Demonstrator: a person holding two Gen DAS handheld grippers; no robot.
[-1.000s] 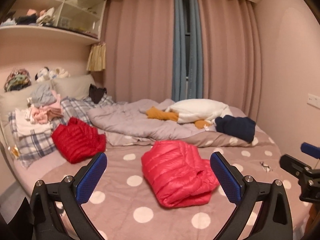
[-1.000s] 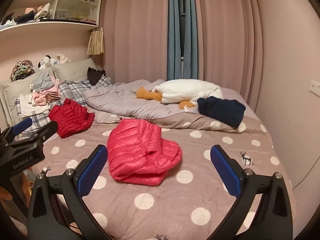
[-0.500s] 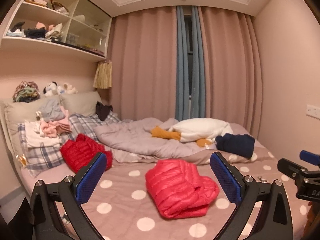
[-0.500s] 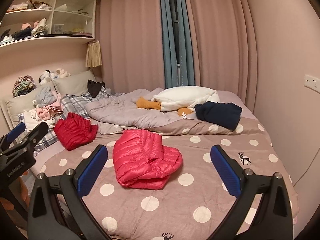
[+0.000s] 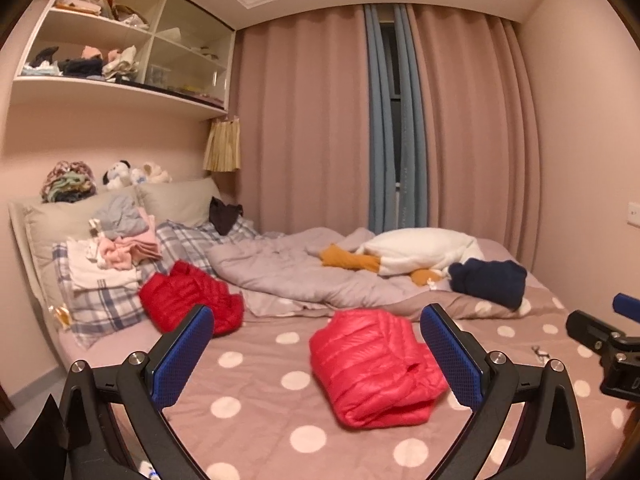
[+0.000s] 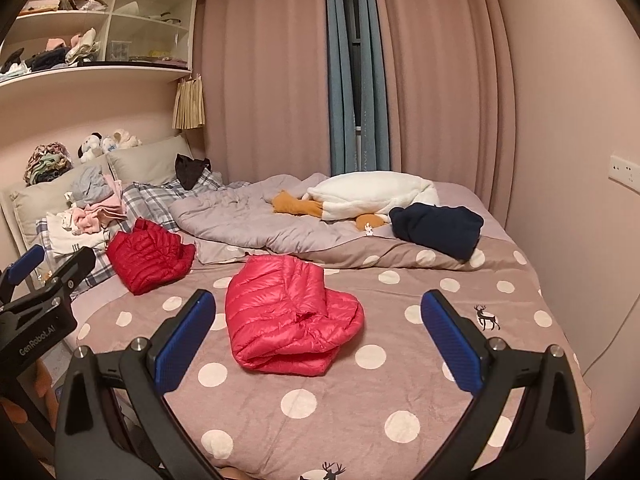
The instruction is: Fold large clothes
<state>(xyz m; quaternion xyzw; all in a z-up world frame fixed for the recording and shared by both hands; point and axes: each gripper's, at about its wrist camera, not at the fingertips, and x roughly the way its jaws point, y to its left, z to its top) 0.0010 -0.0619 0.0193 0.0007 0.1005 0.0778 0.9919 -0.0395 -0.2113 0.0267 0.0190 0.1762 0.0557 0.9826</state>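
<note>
A folded pink down jacket lies mid-bed on the polka-dot cover, below the left gripper and right gripper, both hovering with fingers spread wide (empty); the slick, puffy bundle could spring open if nudged

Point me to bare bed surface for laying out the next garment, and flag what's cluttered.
Free: the polka-dot cover in front of and right of the pink folded jacket, out to the deer print. Smaller strip between that jacket and the red jacket. Crowded: clothes pile on the pillows, rumpled grey duvet, plush toy, navy garment.
</note>
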